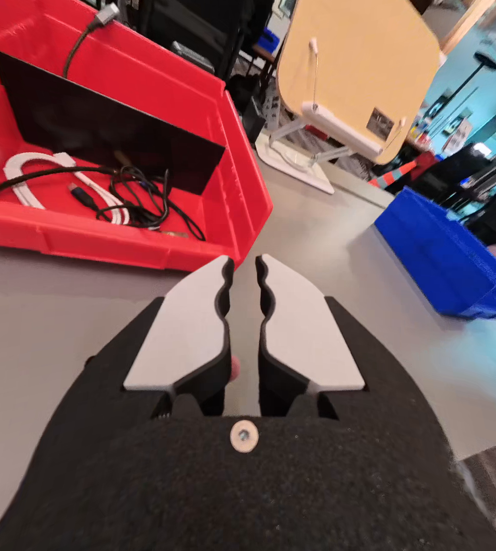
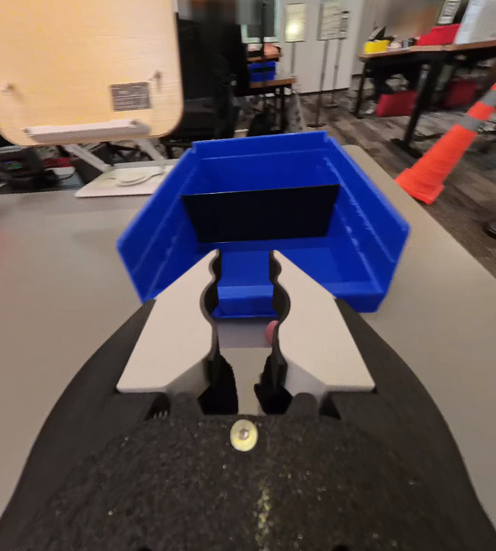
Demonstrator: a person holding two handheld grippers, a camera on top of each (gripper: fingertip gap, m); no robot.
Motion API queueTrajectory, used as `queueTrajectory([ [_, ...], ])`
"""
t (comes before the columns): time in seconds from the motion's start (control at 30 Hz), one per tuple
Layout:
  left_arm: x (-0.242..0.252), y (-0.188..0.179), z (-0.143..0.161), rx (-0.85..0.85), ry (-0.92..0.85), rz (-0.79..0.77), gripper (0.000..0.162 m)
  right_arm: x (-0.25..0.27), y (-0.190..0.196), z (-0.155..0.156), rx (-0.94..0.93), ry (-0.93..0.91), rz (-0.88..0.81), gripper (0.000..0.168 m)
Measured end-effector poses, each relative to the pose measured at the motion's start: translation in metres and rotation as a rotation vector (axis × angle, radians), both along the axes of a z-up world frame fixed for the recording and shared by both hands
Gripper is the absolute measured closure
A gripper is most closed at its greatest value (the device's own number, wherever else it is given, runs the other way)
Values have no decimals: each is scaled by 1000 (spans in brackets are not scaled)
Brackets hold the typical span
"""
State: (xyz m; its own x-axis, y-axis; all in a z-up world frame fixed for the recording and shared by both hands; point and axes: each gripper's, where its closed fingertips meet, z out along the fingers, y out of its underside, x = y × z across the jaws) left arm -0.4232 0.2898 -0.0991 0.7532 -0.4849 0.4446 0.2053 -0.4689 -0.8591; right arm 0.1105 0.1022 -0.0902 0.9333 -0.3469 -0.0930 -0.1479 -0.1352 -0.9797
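Note:
My left gripper (image 1: 244, 261) hovers over the grey table, empty, its jaws a narrow gap apart, just off the near right corner of a red bin (image 1: 235, 167). The bin holds a black divider (image 1: 97, 131), a white cable (image 1: 32, 190) and tangled black cables (image 1: 142, 196). My right gripper (image 2: 244, 253) is open and empty, its tips at the front lip of a blue bin (image 2: 360, 226) that has a black divider (image 2: 258, 211) and an empty front compartment. The blue bin also shows in the left wrist view (image 1: 443, 259).
A tan wooden board on a white stand (image 1: 360, 74) stands at the table's far side; it also shows in the right wrist view (image 2: 76, 65). An orange traffic cone (image 2: 455, 143) stands on the floor beyond the table's right edge. Desks and clutter fill the background.

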Motion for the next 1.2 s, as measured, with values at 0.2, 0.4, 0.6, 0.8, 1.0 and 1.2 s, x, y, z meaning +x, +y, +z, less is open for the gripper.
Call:
queueTrajectory([
  [0.2,-33,6,-24,6,319,80,143,19,7,-25,-83,78,-48,139],
  [0.4,-20,0,-33,-6,350,12,143,0,17,-31,-117,88,0,140],
  [0.6,-17,-1,-48,-41,434,-15,148,-16,19,-24,-121,4,18,140],
  [0.8,-24,0,-39,-7,418,27,150,-90,24,3,-18,14,174,140],
  [1.0,-20,1,-30,117,486,-23,147,-198,42,-3,-19,91,487,140],
  [1.2,-8,1,-29,139,457,-75,146,-221,42,-10,-50,39,566,140],
])
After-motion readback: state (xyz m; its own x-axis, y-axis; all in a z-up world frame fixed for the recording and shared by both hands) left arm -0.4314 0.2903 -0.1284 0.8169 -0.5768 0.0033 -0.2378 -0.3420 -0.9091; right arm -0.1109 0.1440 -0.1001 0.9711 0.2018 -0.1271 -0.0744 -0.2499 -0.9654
